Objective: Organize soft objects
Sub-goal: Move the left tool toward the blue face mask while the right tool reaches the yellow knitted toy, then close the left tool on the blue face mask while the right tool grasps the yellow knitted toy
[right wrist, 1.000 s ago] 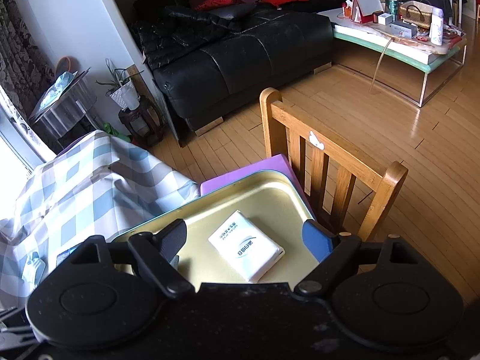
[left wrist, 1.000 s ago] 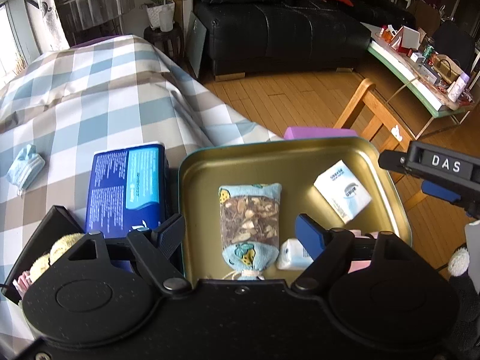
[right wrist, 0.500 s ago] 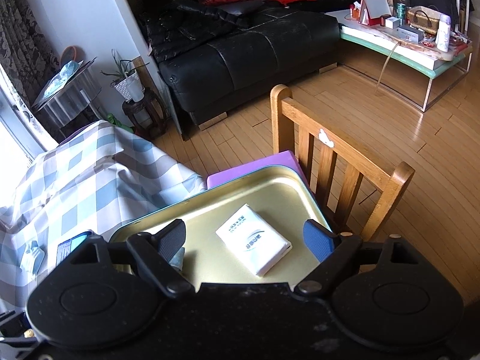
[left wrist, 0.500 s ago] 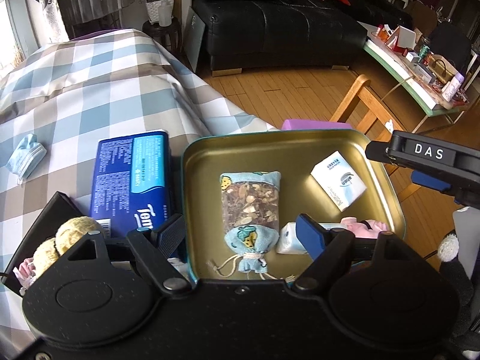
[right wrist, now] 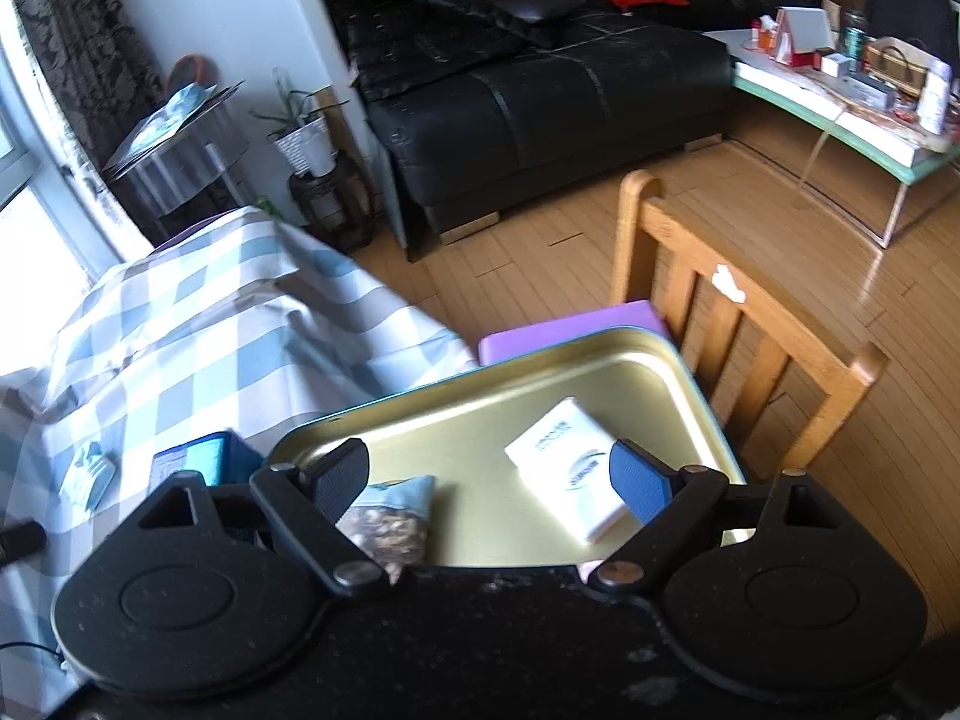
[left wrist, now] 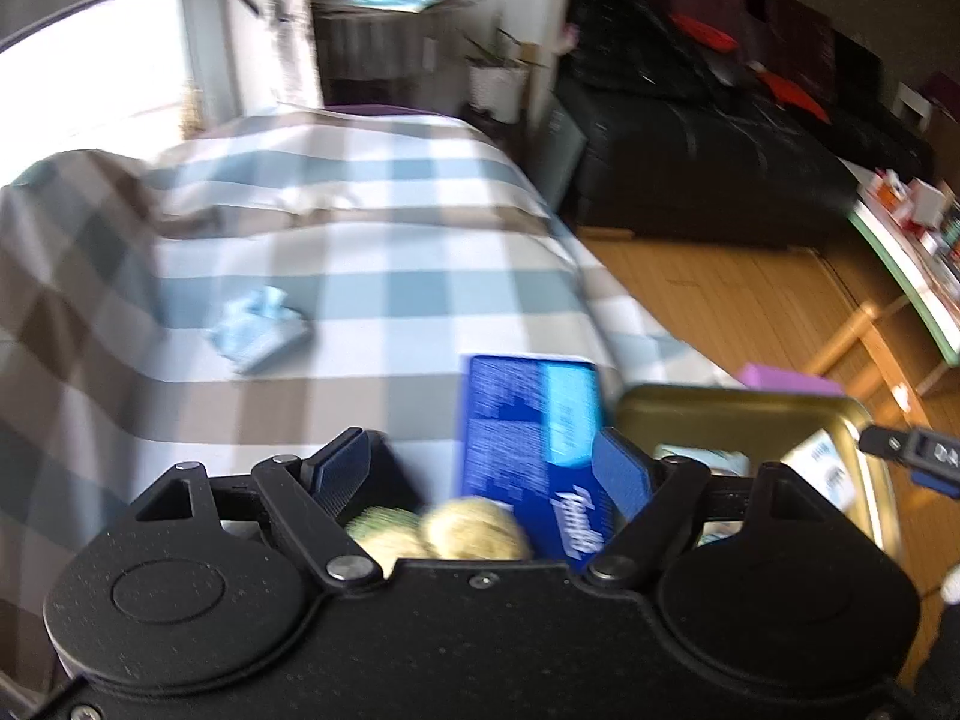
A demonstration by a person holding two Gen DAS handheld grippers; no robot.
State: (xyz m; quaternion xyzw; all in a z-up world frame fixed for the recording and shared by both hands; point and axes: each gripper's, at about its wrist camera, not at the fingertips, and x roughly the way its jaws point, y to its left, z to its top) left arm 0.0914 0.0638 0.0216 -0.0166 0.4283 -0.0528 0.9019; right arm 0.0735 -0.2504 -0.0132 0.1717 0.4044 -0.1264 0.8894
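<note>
My left gripper [left wrist: 480, 471] is open and empty above a blue tissue pack [left wrist: 528, 438] and two yellow plush balls [left wrist: 474, 531] on the checked cloth. A crumpled light-blue face mask [left wrist: 258, 327] lies further out on the cloth. My right gripper [right wrist: 492, 480] is open and empty over the gold tray [right wrist: 600, 354], which holds a white tissue packet [right wrist: 570, 468] and a patterned sachet [right wrist: 390, 522]. The tray [left wrist: 744, 408] also shows at the right of the left wrist view. The mask [right wrist: 90, 477] and blue pack [right wrist: 198, 459] show at the left of the right wrist view.
A wooden chair [right wrist: 750, 324] stands beside the tray, with a purple pad [right wrist: 570, 324] under the tray. A black sofa [right wrist: 540, 90] and a cluttered low table [right wrist: 852, 96] stand beyond on the wooden floor. A plant stand [right wrist: 318, 180] is by the wall.
My left gripper has swung left from over the tray to over the blue tissue pack and the cloth. My right gripper has pulled back a little; the sachet has come into its view.
</note>
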